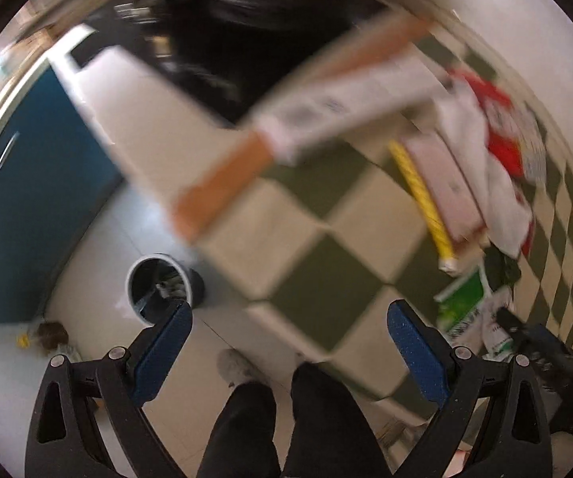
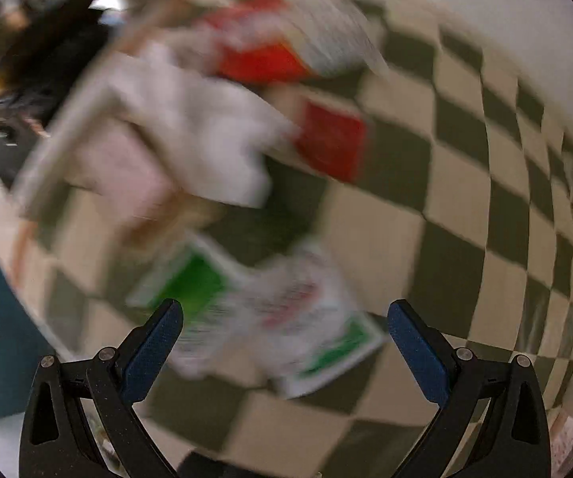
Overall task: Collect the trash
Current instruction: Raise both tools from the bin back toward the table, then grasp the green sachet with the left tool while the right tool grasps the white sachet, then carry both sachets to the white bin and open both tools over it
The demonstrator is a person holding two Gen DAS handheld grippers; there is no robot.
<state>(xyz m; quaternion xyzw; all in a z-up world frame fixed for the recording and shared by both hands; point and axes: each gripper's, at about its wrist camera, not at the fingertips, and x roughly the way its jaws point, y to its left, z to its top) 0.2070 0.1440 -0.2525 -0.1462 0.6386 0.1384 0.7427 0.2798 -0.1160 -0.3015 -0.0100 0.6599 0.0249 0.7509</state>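
Both views are motion-blurred. My left gripper is open and empty, held above the table's near edge. A long white and orange box lies on the checkered tablecloth ahead of it. A grey trash bin stands on the floor below left. My right gripper is open and empty just above a green and white packet. Behind it lie white crumpled paper, a pink box and red wrappers. The same pile shows in the left wrist view, with a yellow stick.
A blue cabinet stands on the left by the white floor. The person's dark legs and a white shoe are below the left gripper. A white wall runs behind the table. Small litter lies on the floor.
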